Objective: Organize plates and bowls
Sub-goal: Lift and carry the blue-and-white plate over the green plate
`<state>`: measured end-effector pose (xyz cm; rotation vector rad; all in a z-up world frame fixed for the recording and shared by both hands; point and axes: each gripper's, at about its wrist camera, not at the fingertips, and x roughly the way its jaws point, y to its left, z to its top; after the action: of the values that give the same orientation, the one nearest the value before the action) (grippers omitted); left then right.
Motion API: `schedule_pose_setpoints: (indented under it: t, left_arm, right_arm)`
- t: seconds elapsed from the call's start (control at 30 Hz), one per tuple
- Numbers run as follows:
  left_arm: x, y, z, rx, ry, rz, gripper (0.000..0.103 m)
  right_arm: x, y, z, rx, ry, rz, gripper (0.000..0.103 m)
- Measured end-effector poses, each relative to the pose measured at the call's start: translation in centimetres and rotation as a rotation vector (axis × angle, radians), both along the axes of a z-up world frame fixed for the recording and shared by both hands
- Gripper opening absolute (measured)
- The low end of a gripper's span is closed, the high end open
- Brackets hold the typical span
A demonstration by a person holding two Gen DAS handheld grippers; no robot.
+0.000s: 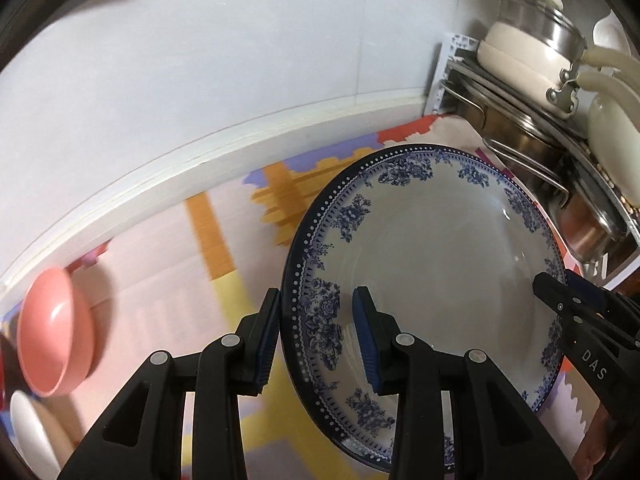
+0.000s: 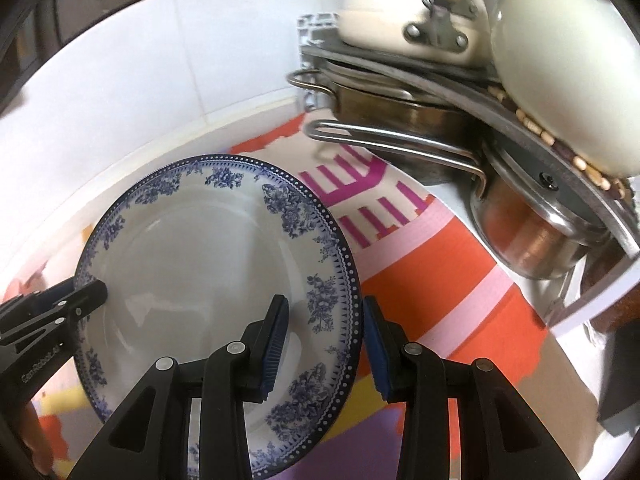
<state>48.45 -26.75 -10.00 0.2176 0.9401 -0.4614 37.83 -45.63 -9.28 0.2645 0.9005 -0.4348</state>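
- Far left in the left wrist view, at about 8 o'clock: pink bowl (image 1: 56, 330) tipped on its side against the white wall, with a white dish (image 1: 28, 432) just below it at the frame edge; neither touched, both apparently left to sort.
- Left gripper (image 1: 316, 336) next, low centre: jaws clenched on the left rim of the plate (image 1: 432, 264), one blue pad outside the rim, the other on the inner face.
- Blue-and-white flowered plate filling the middle of both views, tilted and seemingly held clear of the bright patterned desk (image 1: 160, 264); exact gap to the desk not readable.
- Right gripper (image 2: 326, 344) at the opposite rim, about 3 o'clock on the plate as seen from the left camera: jaws likewise clamped on the edge, one pad on each face.
- Judged step: carrying one plate with a two-handed hold, part-way through the sorting; destination not shown.
- Far right, at 1 to 3 o'clock: shelf rack (image 2: 532, 152) stacked with steel pots (image 2: 536, 240) and a cream pan (image 1: 516, 56), near the plate's far edge but apart from it.
- Next move, as a judgement: keeping both grips equally firm and the two hands moving together, since a glazed rim can slip or twist between pads.
- Also calling for clearance from the long pot handle (image 2: 392, 140) sticking out toward the plate, then a level, gentle set-down before loosening either hold.
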Motion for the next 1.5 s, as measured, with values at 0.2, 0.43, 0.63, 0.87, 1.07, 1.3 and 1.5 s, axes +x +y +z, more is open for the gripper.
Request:
schedule_pose_setpoints:
  t: [0.2, 0.43, 0.63, 0.87, 1.07, 1.3, 1.5]
  left_arm:
    - [-2.4, 3.6, 1.5, -0.010, 0.000, 0.061, 0.036]
    - [-6.3, 8.1, 2.9, -0.031, 0.011, 0.150, 0.036]
    - [-9.7, 12.3, 4.0, -0.031, -0.026, 0.236, 0.036]
    - [-13.1, 17.8, 4.0, -0.025, -0.033, 0.336, 0.036]
    - [-15.6, 22.6, 4.0, -0.015, -0.038, 0.407, 0.036]
    - [-18.3, 27.5, 4.4, 0.003, -0.047, 0.457, 0.035]
    - [-20.3, 31.8, 4.6, 0.009, -0.036, 0.496, 0.036]
  right_arm:
    - [-1.6, 2.9, 2.0, 0.003, -0.012, 0.040, 0.039]
    - [-3.5, 7.0, 3.9, -0.006, -0.032, 0.105, 0.039]
    - [-5.0, 11.1, 4.9, -0.015, -0.049, 0.179, 0.039]
    - [-6.2, 15.7, 4.9, 0.004, -0.049, 0.273, 0.039]
    - [-7.2, 20.2, 4.4, 0.009, -0.034, 0.361, 0.039]
    - [-8.4, 25.2, 4.5, 0.015, -0.024, 0.432, 0.039]
    - [-9.3, 29.6, 5.1, 0.013, -0.022, 0.479, 0.039]
